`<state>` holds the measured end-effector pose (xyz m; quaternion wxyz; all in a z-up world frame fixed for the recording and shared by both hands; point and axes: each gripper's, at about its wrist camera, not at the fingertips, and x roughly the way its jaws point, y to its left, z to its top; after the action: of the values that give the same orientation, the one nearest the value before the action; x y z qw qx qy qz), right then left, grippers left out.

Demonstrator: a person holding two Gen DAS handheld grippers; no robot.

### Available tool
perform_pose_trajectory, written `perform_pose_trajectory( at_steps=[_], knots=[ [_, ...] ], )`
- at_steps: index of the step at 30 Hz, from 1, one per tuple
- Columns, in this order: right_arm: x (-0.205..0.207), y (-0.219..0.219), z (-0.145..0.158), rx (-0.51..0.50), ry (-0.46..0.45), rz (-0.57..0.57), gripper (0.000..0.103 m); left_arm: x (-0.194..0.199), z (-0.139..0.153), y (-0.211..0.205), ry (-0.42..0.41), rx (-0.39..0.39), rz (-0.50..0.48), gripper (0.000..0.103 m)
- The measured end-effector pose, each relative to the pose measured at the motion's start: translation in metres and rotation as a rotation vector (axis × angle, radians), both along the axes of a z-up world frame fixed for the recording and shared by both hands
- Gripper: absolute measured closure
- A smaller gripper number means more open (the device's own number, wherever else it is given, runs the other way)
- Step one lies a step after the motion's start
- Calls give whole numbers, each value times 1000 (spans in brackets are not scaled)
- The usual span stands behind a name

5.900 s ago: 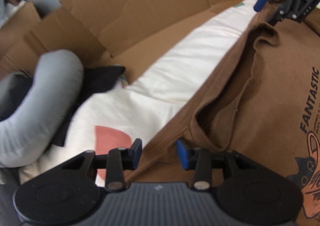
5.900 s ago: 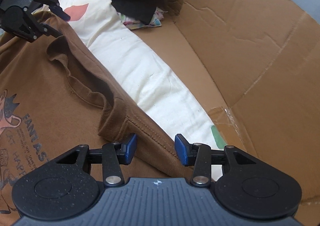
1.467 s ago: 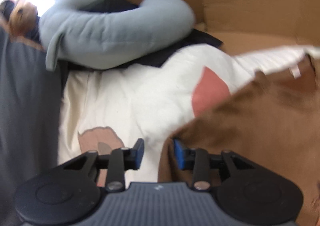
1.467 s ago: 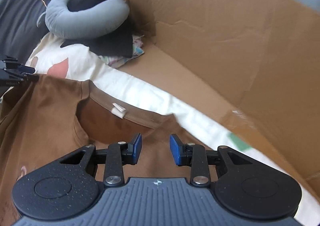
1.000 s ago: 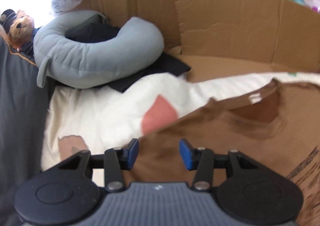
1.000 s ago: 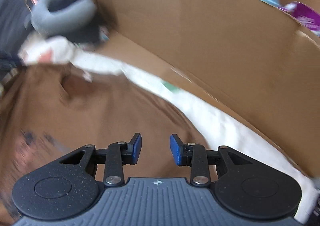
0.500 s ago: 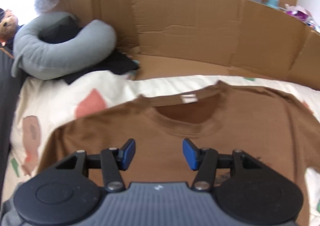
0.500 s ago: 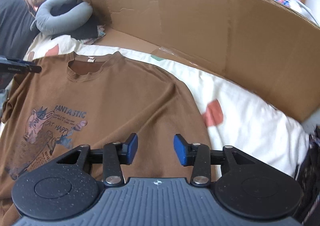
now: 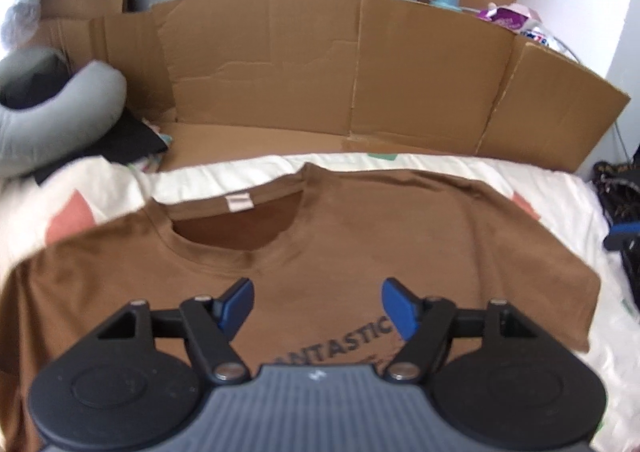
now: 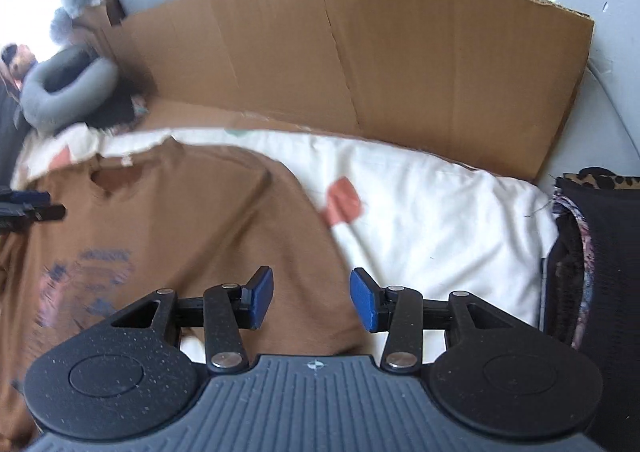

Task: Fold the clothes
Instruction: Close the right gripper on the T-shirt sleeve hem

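Your brown T-shirt (image 9: 360, 236), bunched a moment ago, now lies flat, print up, collar toward twelve o'clock on the bed (image 10: 440, 211), both hand-held grippers empty—left hand-held gripper (image 9: 318, 306) opening wide, right hand-held gripper (image 10: 311, 299) half open—so folding can start.

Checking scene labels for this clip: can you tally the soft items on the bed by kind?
Brown T-shirt: 1
Grey U-shaped pillow: 1
Cream patterned bedsheet: 1
Black garment under the pillow: 1
Total: 4
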<state>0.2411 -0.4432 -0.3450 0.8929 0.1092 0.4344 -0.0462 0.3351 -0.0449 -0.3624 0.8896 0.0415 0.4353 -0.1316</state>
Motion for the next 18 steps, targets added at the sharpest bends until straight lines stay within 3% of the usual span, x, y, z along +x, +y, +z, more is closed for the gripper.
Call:
perform_pose_trajectory(
  at_steps=[9, 18],
  knots=[
    [0, -12, -32, -28, 46, -54, 53, -11, -24, -17, 63, -67, -24, 30],
    [-12, -26, -51, 91, 60, -106, 54, -14, -42, -25, 89, -113, -37, 30]
  ],
)
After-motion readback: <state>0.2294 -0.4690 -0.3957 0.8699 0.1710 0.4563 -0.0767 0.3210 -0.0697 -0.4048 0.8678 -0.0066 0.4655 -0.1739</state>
